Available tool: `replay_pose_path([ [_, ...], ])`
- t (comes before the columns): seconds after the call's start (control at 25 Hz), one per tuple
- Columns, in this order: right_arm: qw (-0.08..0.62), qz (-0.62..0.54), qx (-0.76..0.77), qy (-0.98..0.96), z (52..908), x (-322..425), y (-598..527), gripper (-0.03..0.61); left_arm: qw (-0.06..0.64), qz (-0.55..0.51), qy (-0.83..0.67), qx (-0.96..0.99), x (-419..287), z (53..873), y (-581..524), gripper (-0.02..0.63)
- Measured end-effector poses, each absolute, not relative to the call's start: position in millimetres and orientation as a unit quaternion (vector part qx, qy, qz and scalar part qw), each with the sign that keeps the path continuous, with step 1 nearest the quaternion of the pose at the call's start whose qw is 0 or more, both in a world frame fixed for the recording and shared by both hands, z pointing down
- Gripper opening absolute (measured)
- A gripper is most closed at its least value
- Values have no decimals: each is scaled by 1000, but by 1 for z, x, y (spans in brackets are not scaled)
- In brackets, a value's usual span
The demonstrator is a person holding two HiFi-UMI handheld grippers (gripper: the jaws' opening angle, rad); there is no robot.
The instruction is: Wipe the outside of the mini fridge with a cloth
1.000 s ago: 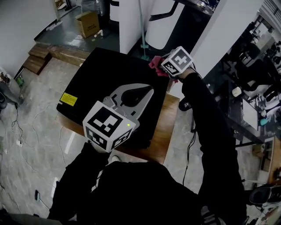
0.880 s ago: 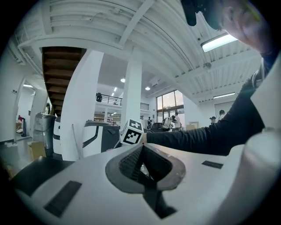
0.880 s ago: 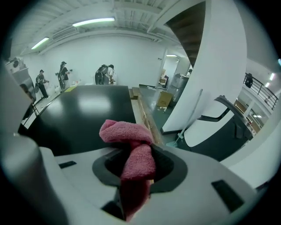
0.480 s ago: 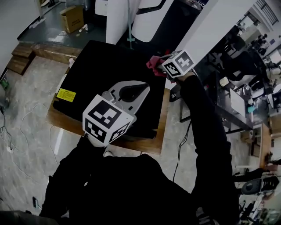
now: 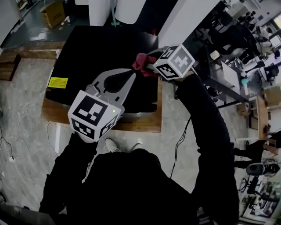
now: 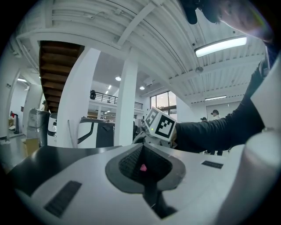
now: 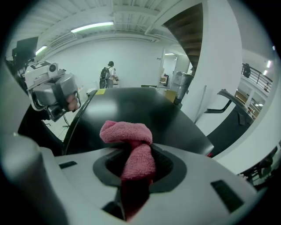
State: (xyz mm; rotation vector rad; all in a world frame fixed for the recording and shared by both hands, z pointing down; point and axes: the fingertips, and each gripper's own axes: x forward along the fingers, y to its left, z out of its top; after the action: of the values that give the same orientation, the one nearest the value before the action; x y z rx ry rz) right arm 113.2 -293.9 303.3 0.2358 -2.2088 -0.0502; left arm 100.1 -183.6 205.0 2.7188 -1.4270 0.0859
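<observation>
Both grippers hang over the mini fridge (image 5: 96, 52) — a glossy black box lying on a low wooden tabletop (image 5: 147, 123). Its broad face is turned up, and a small yellow label (image 5: 58, 82) sits near its left edge.

The left gripper (image 5: 128, 78) is held above the near right part of that face. Its jaws meet at the tips and grasp nothing, leaving only the teardrop gap behind them, and its marker cube (image 5: 93, 115) is toward the person.

The right gripper (image 5: 148, 67) is at the fridge's right edge, just beyond the left one's tips. Its jaws are clamped on a pink cloth (image 5: 139, 65), which bulges out in front as a folded wad over the black surface. Whether the cloth presses on the fridge cannot be told.

Dark sleeves reach in from below. Around the fridge lies a pale marbled floor (image 5: 26, 88) with a thin cable (image 5: 17, 115) on the left. A white pillar (image 5: 193, 17) stands behind the right gripper, a cluttered bench (image 5: 228, 74) lies to the right, and a cardboard box (image 5: 52, 13) sits on the floor at the far left.
</observation>
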Motion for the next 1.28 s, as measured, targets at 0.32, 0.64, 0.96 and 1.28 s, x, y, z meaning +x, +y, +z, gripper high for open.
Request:
replay_pose_path([
  [0.32,457,-46,56,-887,303,122,-202,109,20,34,-489,871,115,206,-127,3],
  [0.64,451,-50,24,-891,304,142,-141,111,28,55,-512,857,131,211,-70,3],
  [0.96,404,-47,56,-912,261,89,-147,126,8,50,-526,849,63,192,-58,3],
  [1.28,406,-32,93,-909,236,-26,-222,126,19,49,-521,852,-47,190,-110,3],
])
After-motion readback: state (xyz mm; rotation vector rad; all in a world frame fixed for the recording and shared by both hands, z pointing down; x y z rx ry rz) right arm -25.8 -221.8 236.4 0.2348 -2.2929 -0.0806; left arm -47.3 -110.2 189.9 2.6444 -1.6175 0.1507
